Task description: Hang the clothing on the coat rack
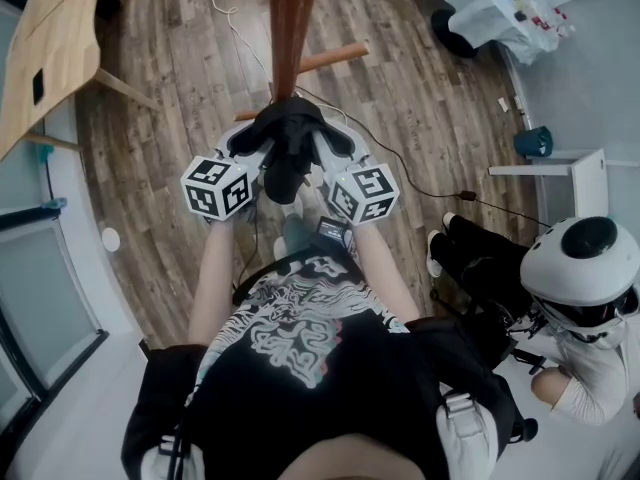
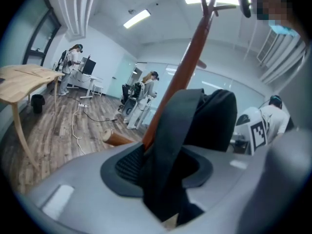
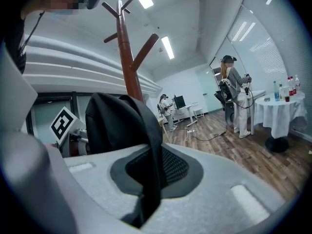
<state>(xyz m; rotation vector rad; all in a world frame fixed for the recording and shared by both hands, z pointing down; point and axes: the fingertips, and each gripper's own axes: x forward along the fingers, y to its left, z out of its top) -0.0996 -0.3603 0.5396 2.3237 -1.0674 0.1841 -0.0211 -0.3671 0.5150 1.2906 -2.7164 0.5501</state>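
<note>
A black garment [image 1: 285,143] hangs between my two grippers, right in front of the reddish-brown coat rack pole [image 1: 293,28]. My left gripper [image 1: 252,140] has a fold of the garment [image 2: 195,126] between its jaws, which stand a little apart with the pad's mesh showing beside the cloth. My right gripper [image 1: 330,140] is shut on another fold of the garment [image 3: 117,121]. The rack's pole [image 2: 187,67] rises just behind the cloth. Its upper pegs [image 3: 127,48] are above the garment in the right gripper view.
A wooden table [image 1: 50,48] stands at the far left. A person in a white helmet [image 1: 585,258] crouches at the right. A white-clothed table [image 1: 510,8] is at the far right, and a cable [image 1: 240,38] runs across the wood floor near the rack's base leg [image 1: 335,58].
</note>
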